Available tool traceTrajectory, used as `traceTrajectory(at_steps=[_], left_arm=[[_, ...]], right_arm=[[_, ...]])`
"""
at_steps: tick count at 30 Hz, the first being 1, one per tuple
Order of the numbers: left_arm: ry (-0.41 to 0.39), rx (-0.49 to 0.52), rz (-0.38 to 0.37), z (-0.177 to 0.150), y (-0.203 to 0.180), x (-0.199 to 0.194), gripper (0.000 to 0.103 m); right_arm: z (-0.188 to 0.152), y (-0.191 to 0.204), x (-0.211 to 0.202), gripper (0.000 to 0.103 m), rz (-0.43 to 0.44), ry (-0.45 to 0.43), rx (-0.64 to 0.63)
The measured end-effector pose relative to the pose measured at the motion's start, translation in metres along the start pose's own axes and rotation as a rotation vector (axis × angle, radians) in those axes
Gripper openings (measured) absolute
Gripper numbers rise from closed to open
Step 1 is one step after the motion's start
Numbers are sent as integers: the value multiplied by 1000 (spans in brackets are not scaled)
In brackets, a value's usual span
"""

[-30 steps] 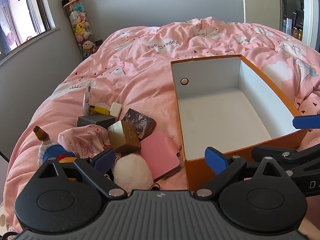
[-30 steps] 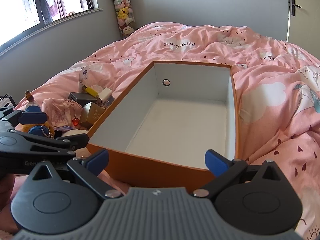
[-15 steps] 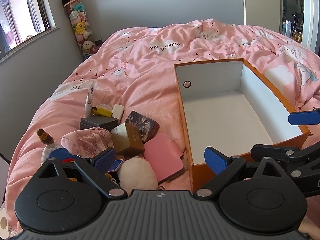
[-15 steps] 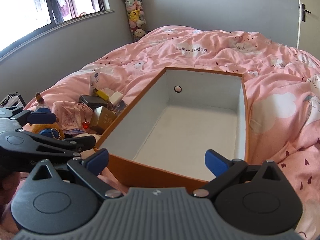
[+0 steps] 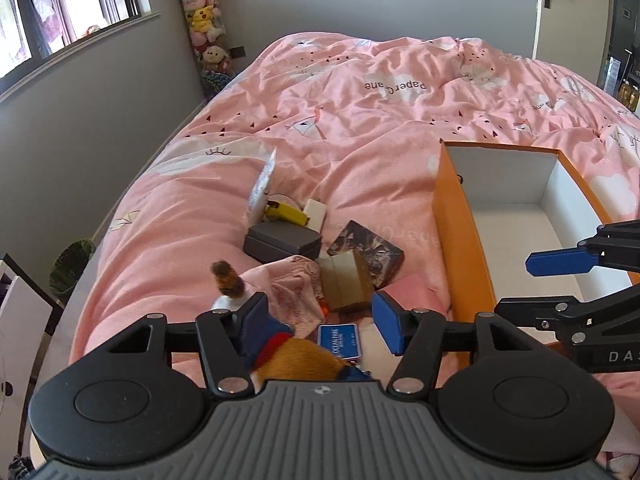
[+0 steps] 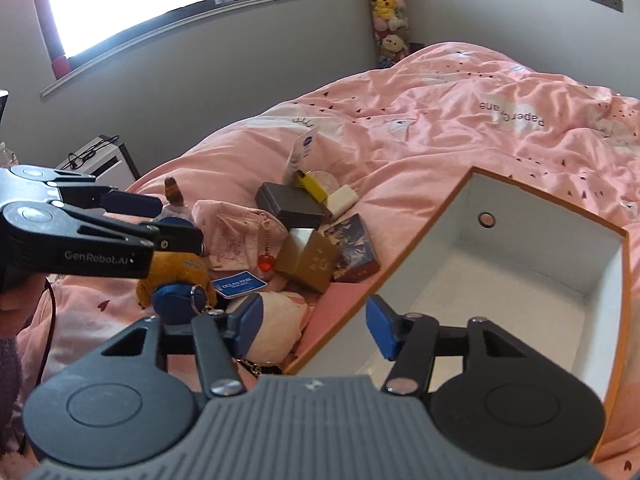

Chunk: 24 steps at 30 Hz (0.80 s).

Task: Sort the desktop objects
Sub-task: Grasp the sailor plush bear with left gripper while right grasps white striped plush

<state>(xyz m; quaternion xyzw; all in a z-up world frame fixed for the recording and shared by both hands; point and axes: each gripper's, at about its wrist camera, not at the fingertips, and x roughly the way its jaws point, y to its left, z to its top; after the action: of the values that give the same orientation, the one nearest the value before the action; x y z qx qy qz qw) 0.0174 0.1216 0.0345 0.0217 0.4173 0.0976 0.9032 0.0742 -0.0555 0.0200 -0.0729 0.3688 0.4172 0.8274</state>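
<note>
A pile of small objects lies on the pink bed left of an empty orange box (image 5: pixel 456 240) with white inside (image 6: pixel 516 276). The pile holds a gold box (image 5: pixel 346 282) (image 6: pixel 310 260), a grey case (image 5: pixel 282 240) (image 6: pixel 290 204), a dark patterned box (image 5: pixel 368 250), a pink pouch (image 5: pixel 290 294) (image 6: pixel 236 234), a yellow lighter (image 5: pixel 286 212) and a brown plush toy (image 5: pixel 300 362) (image 6: pixel 176 276). My left gripper (image 5: pixel 320 324) (image 6: pixel 160 222) is open, low over the plush toy. My right gripper (image 6: pixel 314 326) is open above the box's near-left corner.
A blue Ocean Park tag (image 5: pixel 339 340) (image 6: pixel 239 283) and a white round plush (image 6: pixel 276 320) lie at the pile's near edge. A white tube (image 5: pixel 262 184) stands at the far side. A grey wall, window and stacked plush toys (image 5: pixel 202 20) border the bed's left.
Both grippers have swung left, away from the box and toward the pile. My left gripper has dropped closer over the plush toy. Both stay open.
</note>
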Motion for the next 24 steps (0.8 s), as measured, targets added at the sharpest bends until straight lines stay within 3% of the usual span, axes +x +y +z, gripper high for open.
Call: traceTrajectory(at_steps=[7, 19, 24], left_arm=[[110, -157, -2, -2, 42, -1, 67], [296, -437, -124, -20, 76, 54, 76], [335, -464, -143, -23, 76, 74, 76]], right_arm=[[21, 23, 51, 49, 115, 115, -58], [25, 45, 129, 50, 141, 375, -145], [26, 46, 153, 59, 140, 462, -154]])
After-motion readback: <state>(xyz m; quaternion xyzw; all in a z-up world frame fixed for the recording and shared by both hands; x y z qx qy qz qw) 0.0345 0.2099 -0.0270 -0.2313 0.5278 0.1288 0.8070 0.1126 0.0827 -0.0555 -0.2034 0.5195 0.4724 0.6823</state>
